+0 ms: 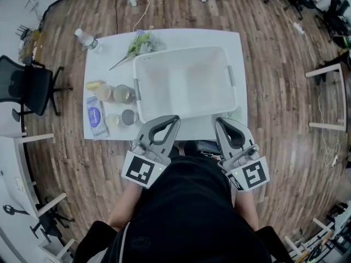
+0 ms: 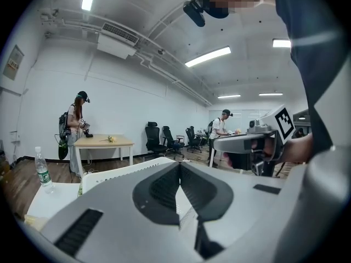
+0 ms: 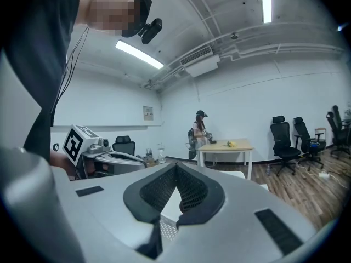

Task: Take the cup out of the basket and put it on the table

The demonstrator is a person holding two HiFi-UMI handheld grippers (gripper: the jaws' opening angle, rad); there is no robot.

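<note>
Risk first: basket (image 1: 186, 86) looks empty from the head view, with no cup showing inside, so a reach in would likely grab nothing or bump the wall and shove it across the table (image 1: 109, 59). Cups (image 1: 123, 93) stand on the table just left of the basket, close together beside a packet (image 1: 94, 116). I can't tell which one the task means. A careless pass by the left claw (image 2: 179, 163) could tip them. That claw is fully closed, tips together, nothing between them, hanging at the near table edge short of the basket. Right claw (image 3: 175, 166) has its tips meeting too, empty, touching nothing, at the basket's near right corner.
</note>
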